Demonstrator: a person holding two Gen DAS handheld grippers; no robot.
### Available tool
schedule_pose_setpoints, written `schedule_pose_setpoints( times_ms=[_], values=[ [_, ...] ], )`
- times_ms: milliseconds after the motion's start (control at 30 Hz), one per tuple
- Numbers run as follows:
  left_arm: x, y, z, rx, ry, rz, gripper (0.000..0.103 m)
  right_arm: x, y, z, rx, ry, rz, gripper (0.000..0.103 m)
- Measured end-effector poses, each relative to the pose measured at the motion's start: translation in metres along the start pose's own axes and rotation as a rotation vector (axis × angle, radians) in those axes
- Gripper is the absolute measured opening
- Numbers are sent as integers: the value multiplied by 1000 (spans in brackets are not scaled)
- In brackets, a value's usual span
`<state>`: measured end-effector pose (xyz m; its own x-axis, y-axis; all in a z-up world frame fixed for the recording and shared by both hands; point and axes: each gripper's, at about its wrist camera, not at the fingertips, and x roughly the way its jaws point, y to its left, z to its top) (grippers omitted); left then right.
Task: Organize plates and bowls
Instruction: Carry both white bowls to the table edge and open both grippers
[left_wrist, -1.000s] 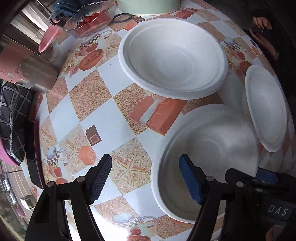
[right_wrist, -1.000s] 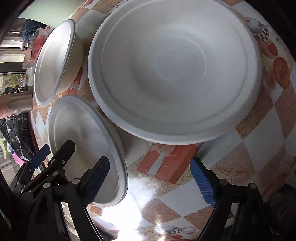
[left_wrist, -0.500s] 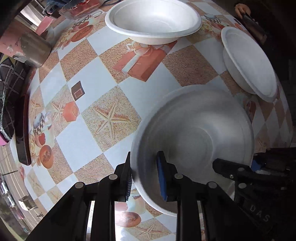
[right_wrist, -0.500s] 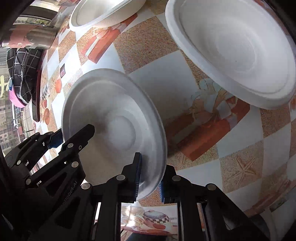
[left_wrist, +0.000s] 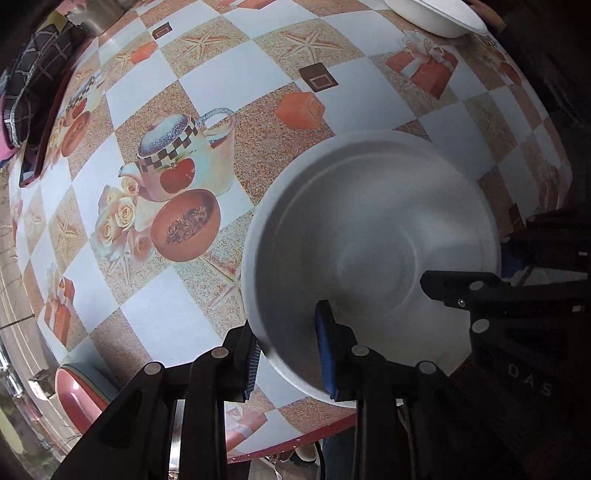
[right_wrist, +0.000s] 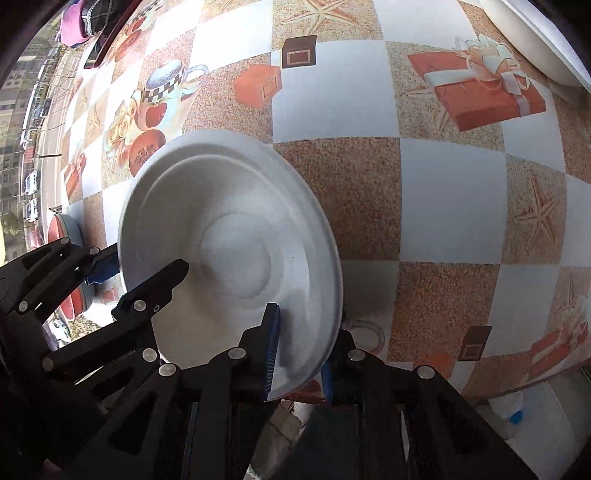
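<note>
A white foam bowl (left_wrist: 373, 254) is held in the air over the patterned table. My left gripper (left_wrist: 291, 354) is shut on its near-left rim. My right gripper (right_wrist: 301, 350) is shut on the opposite rim of the same bowl (right_wrist: 229, 254). Each gripper shows in the other's view: the right one at the right edge of the left wrist view (left_wrist: 517, 295), the left one at the left of the right wrist view (right_wrist: 110, 280). Another white bowl (left_wrist: 436, 14) sits at the far edge of the table, and also shows in the right wrist view (right_wrist: 535, 40).
The tablecloth (left_wrist: 207, 92) has checks, teapot and gift prints. A dark checked cloth (left_wrist: 33, 74) lies at the far left. A pink-lined bowl (left_wrist: 77, 395) sits at the near-left table edge. The table's front edge runs just below the held bowl.
Both grippers have pulled the held bowl back toward the table's near edge. The other bowls have shifted far up and out of view.
</note>
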<state>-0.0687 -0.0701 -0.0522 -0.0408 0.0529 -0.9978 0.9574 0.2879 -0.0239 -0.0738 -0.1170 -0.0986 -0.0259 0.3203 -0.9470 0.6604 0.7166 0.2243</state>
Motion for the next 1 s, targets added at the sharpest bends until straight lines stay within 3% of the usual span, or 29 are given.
schedule_pose_setpoints(
  times_ms=[100, 267, 333, 400, 433, 500, 533, 733, 1000],
  values=[
    [3, -9, -24, 15, 1, -3, 30, 4, 5, -5, -2, 6, -1, 21],
    [-1, -7, -31, 34, -10, 0, 33, 7, 5, -5, 17, 3, 9, 21],
    [-7, 0, -16, 42, -18, -1, 39, -3, -11, -14, 11, -13, 7, 21],
    [-17, 13, -12, 39, -42, -2, 61, -14, -26, -20, 15, -31, -1, 21],
    [-21, 20, -9, 34, -59, -9, 65, -23, -40, -31, 24, -38, 9, 24],
    [-35, 35, 0, 25, -87, -26, 73, -31, -47, -33, 50, -52, 21, 63],
    [-40, 40, -1, 20, -98, -33, 74, -36, -51, -34, 63, -73, 24, 91],
    [-63, 70, 2, -34, -132, -29, 79, -64, -84, -39, 226, -172, 34, 93],
    [-71, 96, 21, -69, -133, -6, 79, -75, -132, -47, 414, -202, 25, 93]
  ],
)
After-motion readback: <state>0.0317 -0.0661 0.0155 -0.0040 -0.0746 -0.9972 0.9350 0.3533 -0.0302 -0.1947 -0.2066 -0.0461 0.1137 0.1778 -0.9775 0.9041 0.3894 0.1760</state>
